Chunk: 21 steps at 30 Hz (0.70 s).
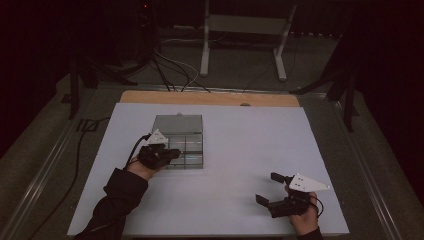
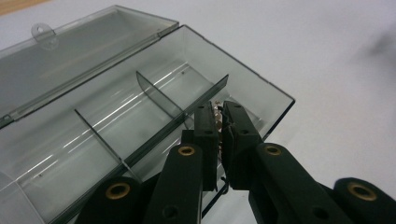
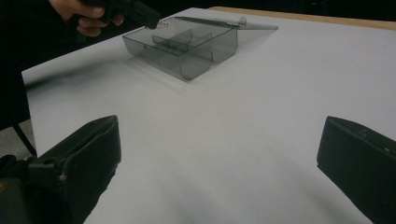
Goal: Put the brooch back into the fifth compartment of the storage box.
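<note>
**Left gripper poised over the open box with a small metal piece**

Here we are at the white-topped desk (image 1: 235, 165), and the action sits on the left side. A clear smoky-grey plastic compartment box (image 1: 187, 145) lies open there, its hinged lid (image 1: 177, 124) folded flat on the far side so that every cell is reachable from above. Thin dividers (image 2: 159, 95) split the tray into several cells, and they look empty from the left gripper view.

The left gripper (image 2: 218, 122) is pinched down narrow on a tiny silvery, threaded-looking metal piece (image 2: 216, 111), possibly a screw; it is too small to be sure. It hangs just over the near right corner cell of the box, at the box's near left edge in the high view, jaws angled downward. My read: this is a sorting move, the piece held right at the jaw tips so it can drop cleanly into one cell without the jaws knocking a divider.

Over on the near right, the right gripper (image 1: 272, 192) waits well apart from the box, jaws spread wide and holding nothing, resting low above bare desk. That looks like a parked hand, out of the way.

Writing? No brand, label or lettering can be read on the box, desk or either gripper
</note>
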Available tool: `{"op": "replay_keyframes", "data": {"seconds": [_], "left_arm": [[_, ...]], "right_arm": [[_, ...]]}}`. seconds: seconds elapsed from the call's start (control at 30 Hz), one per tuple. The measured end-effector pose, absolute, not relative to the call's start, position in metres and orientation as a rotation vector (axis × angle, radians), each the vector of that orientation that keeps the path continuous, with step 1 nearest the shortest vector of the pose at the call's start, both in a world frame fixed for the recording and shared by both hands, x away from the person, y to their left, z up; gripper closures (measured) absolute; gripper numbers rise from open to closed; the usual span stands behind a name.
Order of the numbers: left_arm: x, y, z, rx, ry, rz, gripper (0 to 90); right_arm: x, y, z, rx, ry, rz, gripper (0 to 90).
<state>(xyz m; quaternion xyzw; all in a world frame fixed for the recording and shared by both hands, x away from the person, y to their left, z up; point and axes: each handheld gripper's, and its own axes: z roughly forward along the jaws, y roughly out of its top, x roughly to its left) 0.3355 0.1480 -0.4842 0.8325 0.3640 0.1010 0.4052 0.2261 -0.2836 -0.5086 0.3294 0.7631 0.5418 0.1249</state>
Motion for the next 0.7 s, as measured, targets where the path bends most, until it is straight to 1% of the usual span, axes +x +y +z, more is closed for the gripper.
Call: {"op": "replay_keyframes", "data": {"seconds": [0.7], "left_arm": [[0.344, 0.154, -0.501, 2.153, 0.994, 0.215, 87.2]], "right_arm": [[0.226, -0.284, -0.508, 0.959, 2.226, 1.582, 0.0]]}}
